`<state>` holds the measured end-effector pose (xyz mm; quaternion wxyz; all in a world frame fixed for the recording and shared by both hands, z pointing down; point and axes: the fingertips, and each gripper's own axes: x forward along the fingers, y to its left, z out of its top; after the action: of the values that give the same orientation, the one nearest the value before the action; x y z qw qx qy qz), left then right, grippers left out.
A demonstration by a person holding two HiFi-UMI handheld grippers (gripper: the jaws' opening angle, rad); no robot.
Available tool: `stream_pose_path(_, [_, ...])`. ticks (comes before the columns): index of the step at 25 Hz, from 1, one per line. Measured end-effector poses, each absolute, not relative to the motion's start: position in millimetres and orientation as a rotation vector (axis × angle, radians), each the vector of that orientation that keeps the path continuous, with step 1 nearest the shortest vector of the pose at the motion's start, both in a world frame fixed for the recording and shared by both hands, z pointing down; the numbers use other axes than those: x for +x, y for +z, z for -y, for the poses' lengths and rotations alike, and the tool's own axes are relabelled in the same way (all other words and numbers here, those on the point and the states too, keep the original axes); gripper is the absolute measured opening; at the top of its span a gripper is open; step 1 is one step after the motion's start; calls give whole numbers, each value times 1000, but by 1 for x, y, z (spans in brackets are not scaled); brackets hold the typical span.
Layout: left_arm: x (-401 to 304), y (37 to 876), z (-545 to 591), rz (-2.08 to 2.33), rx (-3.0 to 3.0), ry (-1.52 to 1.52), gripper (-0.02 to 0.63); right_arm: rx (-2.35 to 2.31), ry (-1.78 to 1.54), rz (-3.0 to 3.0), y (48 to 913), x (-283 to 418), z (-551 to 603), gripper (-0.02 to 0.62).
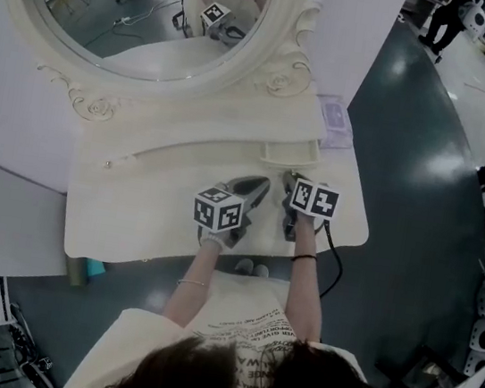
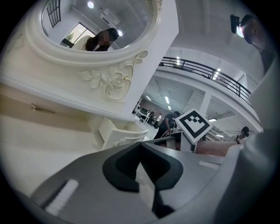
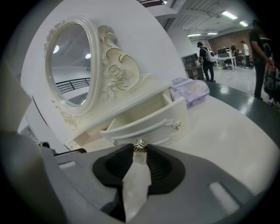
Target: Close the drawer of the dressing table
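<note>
Well, on the left, the left tongs [image 2: 140,146] hover low over the cream-white tabletop [image 1: 131,213], clenched on nothing, tips together. Next along, the right tongs [image 3: 140,151] pinch the small round brass-coloured metal knob [image 3: 139,146] on the curved front of the cream wooden drawer [image 3: 148,124]. The drawer stands pulled out beneath the oval carved-frame mirror [image 3: 72,65], empty as far as I can see. It looks light and rigid, so a steady straight push should slide it home. The knob is tiny and smooth and likely to slip, so pressing on the drawer front itself seems the surer hold.
</note>
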<state>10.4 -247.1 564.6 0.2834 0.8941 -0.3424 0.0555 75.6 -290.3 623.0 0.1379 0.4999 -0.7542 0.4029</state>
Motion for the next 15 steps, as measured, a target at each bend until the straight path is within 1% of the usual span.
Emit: stream_pose_path(15, [13, 566, 257, 917, 2390, 145, 0, 1434, 1152, 2186, 622, 77, 299, 101])
